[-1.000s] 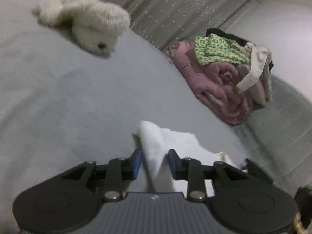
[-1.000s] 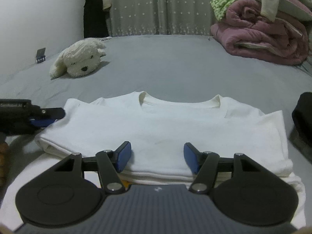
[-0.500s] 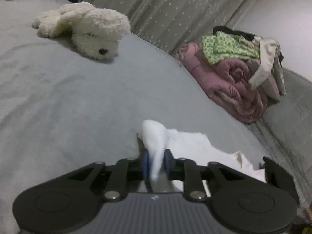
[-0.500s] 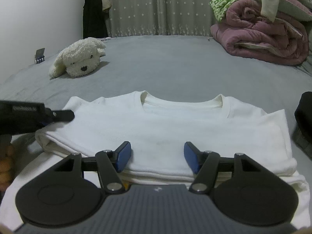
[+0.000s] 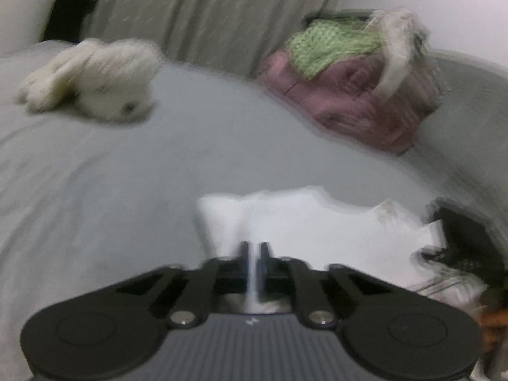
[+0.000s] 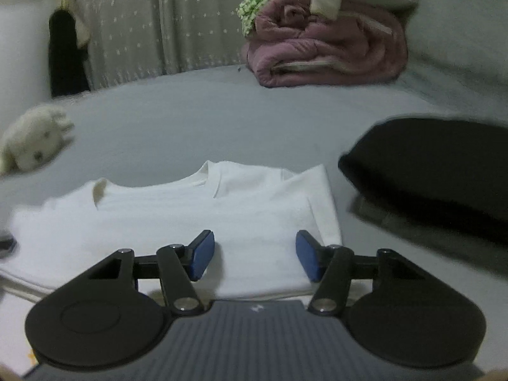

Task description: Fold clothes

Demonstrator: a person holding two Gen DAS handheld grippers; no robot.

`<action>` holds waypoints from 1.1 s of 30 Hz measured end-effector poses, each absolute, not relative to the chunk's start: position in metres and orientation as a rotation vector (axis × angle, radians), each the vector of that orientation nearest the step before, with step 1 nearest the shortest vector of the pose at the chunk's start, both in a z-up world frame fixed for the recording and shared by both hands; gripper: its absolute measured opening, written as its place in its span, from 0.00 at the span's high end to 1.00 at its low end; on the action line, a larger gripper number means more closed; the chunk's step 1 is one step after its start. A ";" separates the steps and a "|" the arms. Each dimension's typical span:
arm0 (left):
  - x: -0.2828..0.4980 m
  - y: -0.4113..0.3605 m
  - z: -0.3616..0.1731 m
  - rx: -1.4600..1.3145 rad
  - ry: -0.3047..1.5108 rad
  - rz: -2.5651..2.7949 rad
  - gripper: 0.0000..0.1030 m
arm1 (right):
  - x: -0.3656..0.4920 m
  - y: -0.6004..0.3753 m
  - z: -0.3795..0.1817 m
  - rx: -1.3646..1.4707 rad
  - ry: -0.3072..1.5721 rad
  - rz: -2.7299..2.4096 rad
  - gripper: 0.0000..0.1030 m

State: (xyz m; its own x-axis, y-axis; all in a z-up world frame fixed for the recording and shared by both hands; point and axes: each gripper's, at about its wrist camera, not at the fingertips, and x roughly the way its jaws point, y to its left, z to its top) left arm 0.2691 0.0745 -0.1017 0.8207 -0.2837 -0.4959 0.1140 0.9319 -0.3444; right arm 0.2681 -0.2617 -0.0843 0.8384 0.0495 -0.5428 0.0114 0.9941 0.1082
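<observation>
Lying crosswise on the bed (image 6: 254, 120), the white T-shirt (image 6: 190, 216) is being pinched at its left end by the clenched left gripper (image 5: 254, 250), while the right gripper (image 6: 254, 254) is being held released over its near edge.

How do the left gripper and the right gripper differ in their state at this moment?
The left gripper is shut on a pinched fold of the white cotton T-shirt, while the right gripper is open and holds nothing. The left gripper grips the shirt's side edge; the right gripper sits over the shirt's folded body with its blue pads spread wide. Both are black two-finger tools pointing over the grey bed sheet.
</observation>
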 end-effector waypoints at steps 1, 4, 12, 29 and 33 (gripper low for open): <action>0.269 0.074 -0.101 -0.301 0.575 -0.220 0.97 | 0.268 -0.261 -0.083 0.111 0.575 0.014 0.44; 0.266 0.082 -0.097 -0.351 0.551 -0.240 0.97 | 0.266 -0.254 -0.078 0.105 0.568 0.006 0.40; 0.266 0.078 -0.097 -0.338 0.555 -0.270 0.95 | 0.270 -0.246 -0.085 0.086 0.596 0.043 0.39; 0.254 0.094 -0.100 -0.400 0.631 -0.390 0.93 | 0.254 -0.171 -0.082 -0.146 0.593 0.339 0.35; 0.255 0.109 -0.101 -0.513 0.631 -0.402 0.93 | 0.243 -0.157 -0.074 -0.153 0.540 0.465 0.35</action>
State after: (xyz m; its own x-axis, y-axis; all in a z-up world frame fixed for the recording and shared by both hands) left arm 0.2553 0.1088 -0.1008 0.7388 -0.4999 -0.4519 0.1975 0.8018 -0.5640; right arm 0.2430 -0.1566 -0.0742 0.7572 0.3851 -0.5275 -0.4644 0.8854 -0.0202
